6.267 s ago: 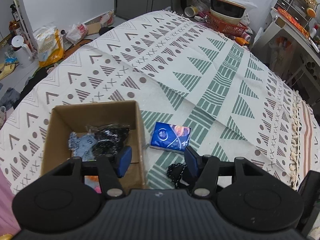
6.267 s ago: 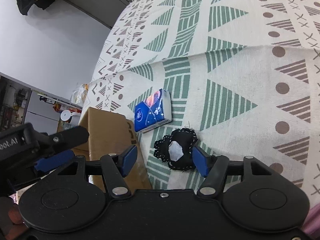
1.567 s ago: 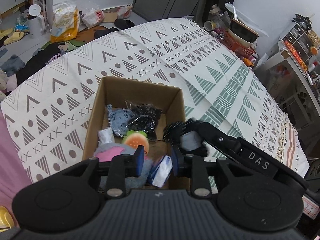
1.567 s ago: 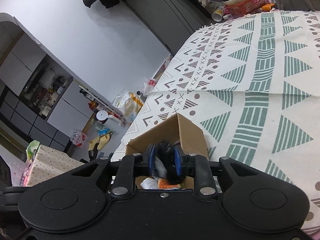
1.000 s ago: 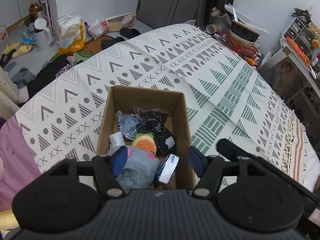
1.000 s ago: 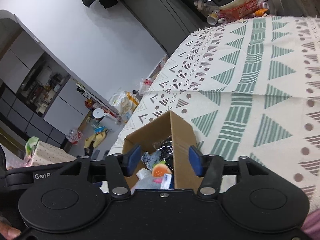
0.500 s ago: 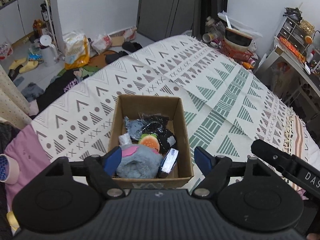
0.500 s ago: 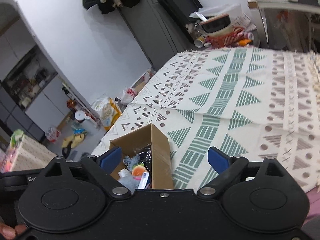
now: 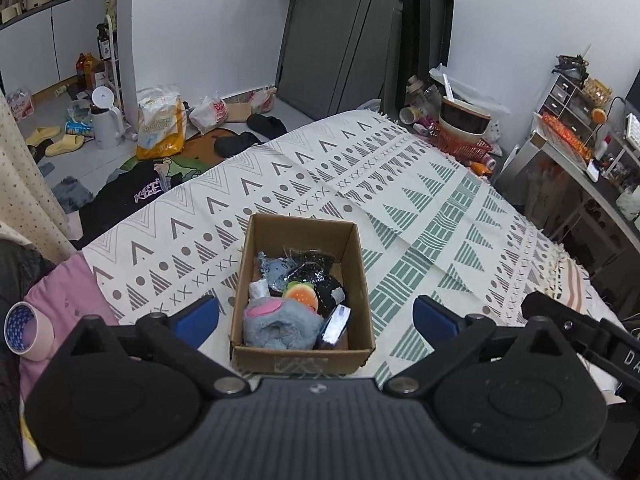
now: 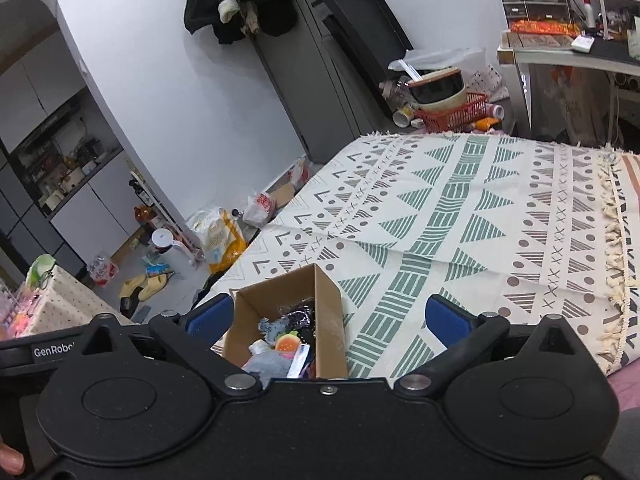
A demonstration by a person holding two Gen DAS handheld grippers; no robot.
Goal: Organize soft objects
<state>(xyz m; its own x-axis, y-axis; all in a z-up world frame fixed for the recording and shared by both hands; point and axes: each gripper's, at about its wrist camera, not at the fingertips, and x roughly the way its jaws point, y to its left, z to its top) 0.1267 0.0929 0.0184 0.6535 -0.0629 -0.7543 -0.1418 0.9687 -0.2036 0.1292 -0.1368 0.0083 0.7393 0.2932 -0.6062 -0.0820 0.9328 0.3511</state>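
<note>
— What changed?
— I've pulled both tongs back: left gripper [image 9: 316, 322] and right gripper [image 10: 327, 320] are released, empty. The black pouch [image 9: 326, 292] now lies in the cardboard box [image 9: 304, 360], mid-bedspread [image 9: 440, 208].
— Anything left?
— Seemingly nothing.

Both views are evenly and fairly brightly lit by soft indoor light, with no hard shadows on the bedspread [image 9: 420, 216]. The box [image 9: 303, 354] casts a faint shade on its inner walls. Fisheye distortion bends walls and doors [image 10: 304, 80] strongly near the edges, and corners darken. Focus is sharp centrally, softer at the rim. No glare shows.
</note>
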